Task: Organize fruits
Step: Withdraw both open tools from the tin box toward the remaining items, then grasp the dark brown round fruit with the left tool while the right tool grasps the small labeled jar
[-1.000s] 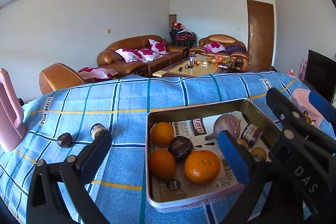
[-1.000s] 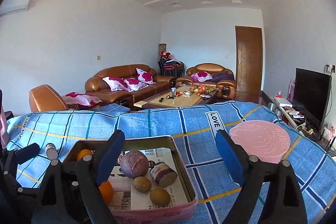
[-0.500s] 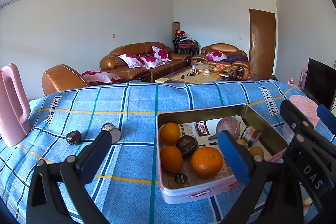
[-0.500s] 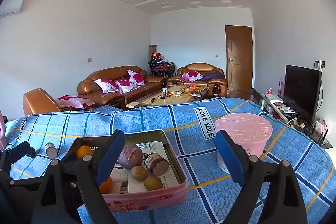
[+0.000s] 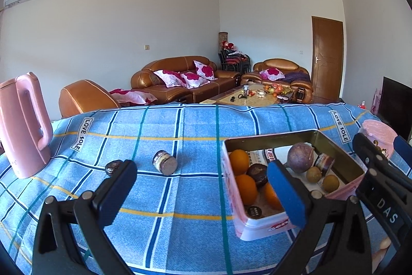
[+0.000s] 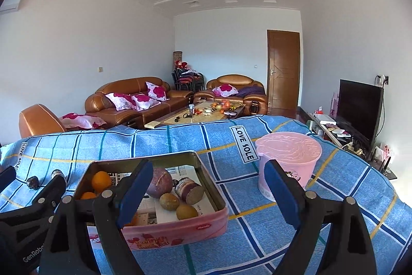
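The fruits are lying mostly inside the pink tin (image 5: 260, 226), which is sitting on the counter under a blue checked cloth (image 5: 180, 197). The left gripper (image 5: 200, 187) is hovering low over the cloth with its fingers (image 5: 285, 195) spread wide and nothing between them; the right one is crossing in front of the tin's near left corner. The right gripper (image 6: 206, 187) is hanging over the tin's right end, its fingers (image 6: 279, 191) likewise standing wide apart and gripping nothing.

Outward from there, the tin is showing oranges (image 5: 238, 159) at its left end with a dark brown fruit (image 5: 258, 172) touching them, and a newspaper lining underneath. At the right end a large purple fruit (image 6: 159, 182) is resting beside a small jar-like piece (image 6: 189, 188) lying on its side, with two yellow-brown round fruits (image 6: 168, 201) just in front of them.

Outside the tin, to its left on the cloth, another small jar-like piece (image 5: 164, 163) is lying on its side, and a dark wrinkled fruit (image 5: 113, 166) is sitting near it, partly hidden by the left gripper's left finger. Farther left a pink kettle (image 5: 23, 125) is standing upright. To the right of the tin a pink bucket (image 6: 288, 164) with its lid on is standing on the cloth, near but apart from the tin.
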Demonstrator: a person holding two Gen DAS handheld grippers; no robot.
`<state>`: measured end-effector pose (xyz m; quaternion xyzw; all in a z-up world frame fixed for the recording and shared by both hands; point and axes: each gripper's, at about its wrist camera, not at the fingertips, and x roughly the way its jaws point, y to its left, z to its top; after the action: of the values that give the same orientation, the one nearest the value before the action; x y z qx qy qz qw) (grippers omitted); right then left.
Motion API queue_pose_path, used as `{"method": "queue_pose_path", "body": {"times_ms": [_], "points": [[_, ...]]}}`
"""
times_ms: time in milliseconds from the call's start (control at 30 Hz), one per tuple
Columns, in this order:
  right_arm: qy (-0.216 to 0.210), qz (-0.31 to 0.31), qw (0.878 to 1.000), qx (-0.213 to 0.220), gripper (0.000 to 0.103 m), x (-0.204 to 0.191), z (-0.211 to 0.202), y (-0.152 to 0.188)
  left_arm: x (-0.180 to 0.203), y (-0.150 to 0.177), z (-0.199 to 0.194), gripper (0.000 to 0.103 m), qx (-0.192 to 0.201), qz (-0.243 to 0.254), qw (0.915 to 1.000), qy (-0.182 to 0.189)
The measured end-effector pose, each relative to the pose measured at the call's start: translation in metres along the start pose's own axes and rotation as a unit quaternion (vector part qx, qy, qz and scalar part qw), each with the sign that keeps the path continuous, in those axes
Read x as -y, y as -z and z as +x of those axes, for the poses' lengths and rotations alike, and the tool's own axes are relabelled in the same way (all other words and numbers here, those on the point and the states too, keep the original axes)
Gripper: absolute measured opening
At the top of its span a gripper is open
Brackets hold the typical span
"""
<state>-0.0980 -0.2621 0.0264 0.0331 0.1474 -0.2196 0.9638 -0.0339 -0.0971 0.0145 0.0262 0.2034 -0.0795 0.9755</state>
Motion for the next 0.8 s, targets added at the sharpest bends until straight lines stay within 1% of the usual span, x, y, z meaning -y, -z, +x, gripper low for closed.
{"method": "queue_pose_path", "body": {"times_ms": [100,167,333,500,667,800], "points": [[-0.017,0.000,1.000,-0.006,0.090,-0.013,-0.004,0.002,-0.015,0.001,0.003,0.103,-0.009,-0.011,0.9999,-0.006],[-0.025,-0.004,1.000,-0.007,0.090,-0.023,-0.006,0.003,-0.025,0.001,0.005,0.103,-0.012,-0.009,0.9998,-0.015],[-0.047,-0.017,0.999,-0.012,0.090,-0.050,-0.006,0.004,-0.053,-0.001,0.013,0.103,-0.015,0.001,0.9985,-0.052],[-0.074,-0.023,0.997,-0.015,0.090,-0.078,-0.007,0.005,-0.087,-0.003,0.025,0.103,-0.030,-0.006,0.9956,-0.089],[-0.101,-0.031,0.994,-0.020,0.090,-0.108,-0.007,0.005,-0.118,-0.004,0.039,0.103,-0.049,-0.013,0.9926,-0.111],[-0.119,-0.040,0.991,-0.036,0.090,-0.136,0.002,0.004,-0.137,-0.004,0.051,0.103,-0.064,0.000,0.9891,-0.132]]}}
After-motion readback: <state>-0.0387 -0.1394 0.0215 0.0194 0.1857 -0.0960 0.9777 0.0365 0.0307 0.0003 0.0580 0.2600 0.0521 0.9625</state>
